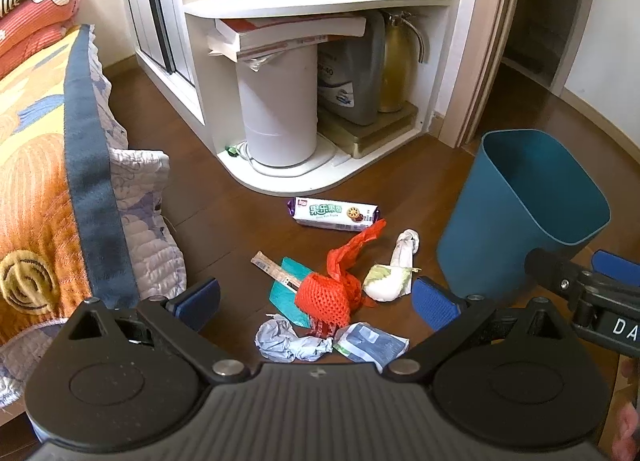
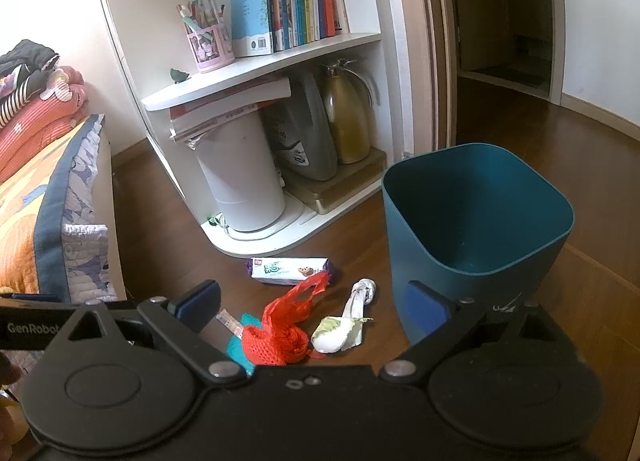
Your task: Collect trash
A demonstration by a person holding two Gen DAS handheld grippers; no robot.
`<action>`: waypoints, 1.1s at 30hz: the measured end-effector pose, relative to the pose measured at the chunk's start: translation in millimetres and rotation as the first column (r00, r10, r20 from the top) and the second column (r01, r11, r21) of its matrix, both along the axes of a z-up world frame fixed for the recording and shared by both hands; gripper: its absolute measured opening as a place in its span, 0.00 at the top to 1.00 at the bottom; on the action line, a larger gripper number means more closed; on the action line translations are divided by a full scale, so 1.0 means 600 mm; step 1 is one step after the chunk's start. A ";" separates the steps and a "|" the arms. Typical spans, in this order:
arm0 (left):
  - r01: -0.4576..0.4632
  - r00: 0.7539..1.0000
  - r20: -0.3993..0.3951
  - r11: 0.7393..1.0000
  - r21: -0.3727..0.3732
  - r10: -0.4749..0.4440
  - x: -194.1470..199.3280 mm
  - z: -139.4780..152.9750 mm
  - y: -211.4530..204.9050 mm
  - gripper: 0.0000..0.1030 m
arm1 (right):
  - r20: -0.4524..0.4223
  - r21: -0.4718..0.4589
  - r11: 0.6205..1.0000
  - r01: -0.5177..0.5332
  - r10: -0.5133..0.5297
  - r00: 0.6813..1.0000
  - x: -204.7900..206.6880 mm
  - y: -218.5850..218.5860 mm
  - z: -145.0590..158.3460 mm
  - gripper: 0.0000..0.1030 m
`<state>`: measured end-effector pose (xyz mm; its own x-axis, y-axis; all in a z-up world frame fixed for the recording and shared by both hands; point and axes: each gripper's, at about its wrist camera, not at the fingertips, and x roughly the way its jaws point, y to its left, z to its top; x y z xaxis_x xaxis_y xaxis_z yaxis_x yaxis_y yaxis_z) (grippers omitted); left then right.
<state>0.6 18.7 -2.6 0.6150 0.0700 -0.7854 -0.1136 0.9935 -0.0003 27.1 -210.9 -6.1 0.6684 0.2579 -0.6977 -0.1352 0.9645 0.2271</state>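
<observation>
Both tools hang above the wood floor (image 1: 208,197) with nothing between their fingers: the left gripper (image 1: 316,301) spread wide over the litter, the right gripper (image 2: 314,303) just as wide. Under the left one lie crumpled paper (image 1: 290,343), a red net bag (image 1: 332,297) and a cabbage scrap (image 1: 390,281). Farther off lies a biscuit packet (image 1: 334,213), and right of the heap stands the blue bin (image 2: 476,221), upright, open.

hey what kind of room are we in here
Most likely a bedroom in a home. A bed with a quilted cover sits at the left, folded blankets are stacked on it, and a white corner shelf holds books, above a wooden floor.
</observation>
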 end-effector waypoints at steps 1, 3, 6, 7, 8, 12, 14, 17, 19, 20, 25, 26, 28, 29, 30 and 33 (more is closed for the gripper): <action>-0.002 1.000 0.000 1.000 0.000 0.002 0.001 0.000 -0.001 0.00 | 0.000 0.002 1.000 0.002 -0.002 1.000 0.000 0.000 0.000 0.05; -0.006 1.000 -0.005 1.000 0.000 0.006 0.002 -0.001 0.000 0.00 | -0.001 0.001 1.000 0.007 -0.007 1.000 0.002 0.000 0.001 0.05; -0.011 1.000 -0.004 1.000 -0.006 0.011 0.003 0.001 0.002 0.00 | 0.003 0.004 1.000 0.010 -0.010 1.000 0.003 0.000 0.000 0.05; -0.010 1.000 -0.003 1.000 -0.008 0.010 0.003 0.001 0.002 0.00 | 0.004 0.004 1.000 0.009 -0.009 1.000 0.003 0.000 0.000 0.05; -0.006 1.000 -0.003 1.000 -0.009 0.006 0.003 0.001 0.001 0.00 | 0.004 0.002 1.000 0.008 -0.008 1.000 0.004 0.000 0.000 0.05; -0.001 1.000 0.001 1.000 -0.009 0.001 0.004 0.002 0.002 0.00 | 0.005 -0.002 1.000 0.011 -0.011 1.000 0.004 -0.002 0.000 0.05; 0.002 1.000 0.002 1.000 -0.011 -0.002 0.004 0.002 0.002 0.00 | 0.005 -0.005 1.000 0.013 -0.013 1.000 0.003 -0.001 0.000 0.05; 0.007 1.000 0.008 1.000 -0.013 -0.007 0.001 0.002 0.002 0.00 | -0.003 0.001 1.000 0.013 -0.013 1.000 0.004 -0.003 0.000 0.06; 0.012 1.000 0.014 1.000 -0.010 -0.012 0.000 0.003 -0.001 0.00 | -0.004 -0.003 1.000 0.010 -0.010 1.000 0.005 -0.001 0.000 0.06; 0.014 1.000 0.014 1.000 -0.009 -0.014 -0.001 0.003 -0.002 0.00 | -0.003 -0.006 1.000 0.008 -0.008 1.000 0.005 -0.001 -0.001 0.06; 0.029 0.999 0.018 1.000 -0.003 -0.029 -0.003 0.003 -0.007 0.00 | -0.007 -0.007 1.000 0.004 -0.004 1.000 0.004 0.000 0.000 0.06; 0.031 0.999 0.019 1.000 -0.004 -0.031 -0.003 0.003 -0.008 0.00 | -0.009 -0.009 1.000 0.005 -0.005 1.000 0.004 0.000 -0.001 0.06; 0.035 0.999 0.020 0.999 -0.004 -0.035 -0.002 0.004 -0.008 0.00 | -0.011 -0.012 1.000 0.007 -0.007 1.000 0.004 0.000 -0.001 0.06; 0.037 0.999 0.019 0.999 -0.003 -0.037 -0.002 0.003 -0.008 0.00 | -0.013 -0.012 1.000 0.007 -0.007 1.000 0.004 0.001 -0.001 0.06; 0.035 0.999 0.018 0.999 -0.005 -0.035 -0.001 0.004 -0.007 0.00 | -0.014 -0.011 1.000 0.005 -0.005 1.000 0.005 0.001 -0.001 0.06; 0.029 0.999 0.013 1.000 -0.009 -0.029 0.000 0.003 -0.005 0.00 | -0.014 -0.009 1.000 -0.001 0.001 1.000 0.004 0.002 0.000 0.07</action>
